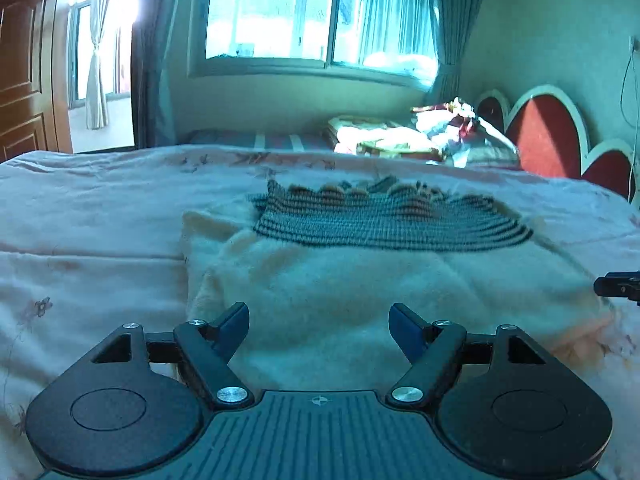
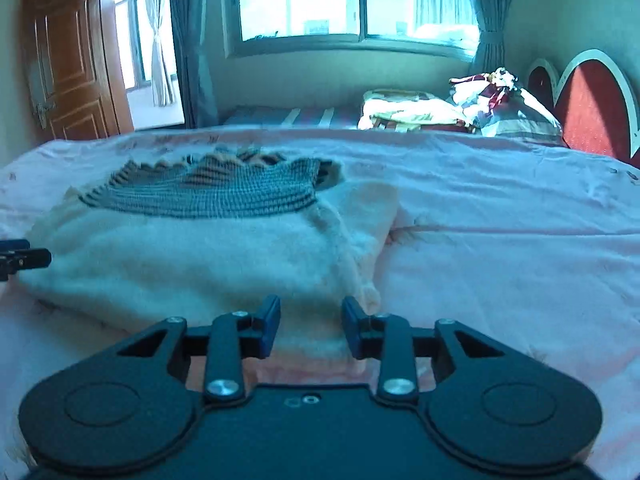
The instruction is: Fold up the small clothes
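Note:
A fluffy cream garment [image 1: 340,280] lies spread on the pink bedspread [image 1: 88,216], with a dark striped ruffled part [image 1: 380,216] at its far end. My left gripper [image 1: 319,326] is open over the garment's near edge, nothing between its blue pads. In the right wrist view the same garment [image 2: 192,256] lies left of centre, its striped part [image 2: 208,192] beyond. My right gripper [image 2: 311,326] is open, its fingers straddling the garment's near right edge. Each gripper's tip shows at the other view's edge: the right one [image 1: 618,286], the left one [image 2: 24,260].
A pile of bedding and clothes [image 1: 420,132] lies at the far right by the red scalloped headboard [image 1: 548,132]. A window [image 1: 312,16] and curtains are behind; a wooden door [image 2: 68,64] stands at the left. Pink bedspread [image 2: 500,240] stretches right of the garment.

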Available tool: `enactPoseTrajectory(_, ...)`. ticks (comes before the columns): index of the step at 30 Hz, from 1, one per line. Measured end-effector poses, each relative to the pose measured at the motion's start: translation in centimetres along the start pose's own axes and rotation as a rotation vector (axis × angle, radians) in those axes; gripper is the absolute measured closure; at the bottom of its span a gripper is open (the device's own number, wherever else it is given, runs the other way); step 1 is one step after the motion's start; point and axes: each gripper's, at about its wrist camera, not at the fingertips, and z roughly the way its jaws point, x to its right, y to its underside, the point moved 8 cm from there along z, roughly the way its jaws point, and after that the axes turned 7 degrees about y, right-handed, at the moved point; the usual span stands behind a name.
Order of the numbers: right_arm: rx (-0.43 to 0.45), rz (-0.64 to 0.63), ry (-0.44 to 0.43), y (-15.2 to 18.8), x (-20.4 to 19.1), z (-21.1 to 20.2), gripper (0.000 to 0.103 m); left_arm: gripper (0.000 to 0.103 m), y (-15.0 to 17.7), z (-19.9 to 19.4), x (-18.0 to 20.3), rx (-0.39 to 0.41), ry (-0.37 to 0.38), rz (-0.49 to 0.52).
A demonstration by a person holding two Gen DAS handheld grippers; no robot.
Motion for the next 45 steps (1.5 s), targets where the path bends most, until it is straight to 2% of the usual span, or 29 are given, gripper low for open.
enactPoseTrajectory(3,-0.008,-0.014,-0.008,-1.3,-0.7,2.1,0.071,0.027,-1.3,2.3,0.4,-0.02,0.004,-0.001)
enactPoseTrajectory(4,-0.023,-0.037,-0.009,-1.3,-1.0,2.9,0.075,0.027,-1.2,3.4,0.3,-0.045,0.001,0.001)
enactPoseTrajectory(6,-0.075,-0.117,0.033,0.0,-0.9,5.0,0.077,0.026,-0.1,5.4,-0.6,-0.126,-0.005,-0.002)
enactPoseTrajectory(7,-0.055,-0.11,0.018,0.2,-0.6,5.0,0.078,0.025,0.0,5.5,-0.7,-0.101,0.008,0.016)
enactPoseTrajectory(9,-0.061,-0.106,0.008,0.2,-0.5,4.7,0.078,0.026,-0.1,5.4,-0.6,-0.121,0.014,0.029)
enactPoseTrajectory(10,-0.063,-0.106,0.014,-0.2,-0.6,4.4,0.078,0.025,-0.5,5.0,-0.5,-0.123,-0.008,0.053)
enactPoseTrajectory(11,-0.052,-0.091,0.015,-0.7,-0.7,4.0,0.076,0.025,-1.1,4.4,-0.4,-0.094,-0.028,0.062)
enactPoseTrajectory(12,-0.02,-0.07,0.017,-1.3,-0.7,3.6,0.07,0.025,-1.6,3.9,-0.5,-0.064,-0.024,0.048)
enactPoseTrajectory(13,-0.005,-0.06,0.019,-1.7,-0.7,3.6,0.068,0.025,-2.0,4.0,-0.8,-0.059,-0.019,0.023)
enactPoseTrajectory(15,-0.022,-0.053,0.028,-1.7,-0.7,4.5,0.069,0.025,-1.6,5.1,-1.5,-0.09,-0.033,-0.006)
enactPoseTrajectory(16,-0.065,-0.071,0.044,-1.1,-0.7,5.6,0.07,0.022,-1.0,5.9,-1.7,-0.129,-0.032,-0.012)
enactPoseTrajectory(18,-0.066,-0.083,0.049,-0.5,-0.4,6.2,0.069,0.017,-0.6,6.3,-2.1,-0.126,-0.019,-0.012)
enactPoseTrajectory(20,-0.074,-0.067,0.046,-1.0,-0.1,5.6,0.069,0.017,-1.0,5.8,-2.1,-0.129,-0.025,-0.014)
enactPoseTrajectory(22,-0.034,-0.033,0.041,-1.7,0.5,4.5,0.069,0.017,-1.4,4.4,-2.3,-0.082,-0.031,-0.004)
enactPoseTrajectory(24,-0.03,-0.028,0.027,-1.5,0.7,4.3,0.069,0.017,-0.6,4.6,-2.8,-0.116,-0.039,-0.005)
enactPoseTrajectory(26,-0.096,-0.066,0.031,-0.3,0.7,5.6,0.072,0.017,0.2,5.0,-3.0,-0.121,-0.034,-0.001)
enactPoseTrajectory(34,-0.107,-0.088,0.046,-0.4,0.6,5.6,0.069,0.016,-0.1,5.1,-3.1,-0.155,-0.051,-0.003)
enactPoseTrajectory(36,-0.079,-0.051,0.056,-1.6,1.0,3.8,0.068,0.016,-1.0,3.8,-3.0,-0.147,-0.081,0.001)
enactPoseTrajectory(38,-0.033,-0.022,0.02,-2.5,0.9,1.7,0.069,0.016,-1.8,1.4,-2.8,-0.101,-0.073,-0.008)
enactPoseTrajectory(40,-0.056,-0.026,-0.006,-1.8,0.3,1.0,0.069,0.016,-1.3,-0.3,-2.9,-0.077,-0.057,-0.051)
enactPoseTrajectory(42,-0.082,-0.054,-0.019,-0.2,-0.5,1.0,0.07,0.016,0.3,-0.7,-2.8,-0.107,-0.061,-0.058)
enactPoseTrajectory(44,-0.153,-0.081,0.021,2.0,-0.7,2.2,0.071,0.016,2.5,0.3,-3.5,-0.196,-0.115,-0.048)
enactPoseTrajectory(45,-0.133,-0.076,0.021,2.3,-0.6,2.2,0.071,0.016,3.5,0.6,-3.9,-0.214,-0.115,-0.068)
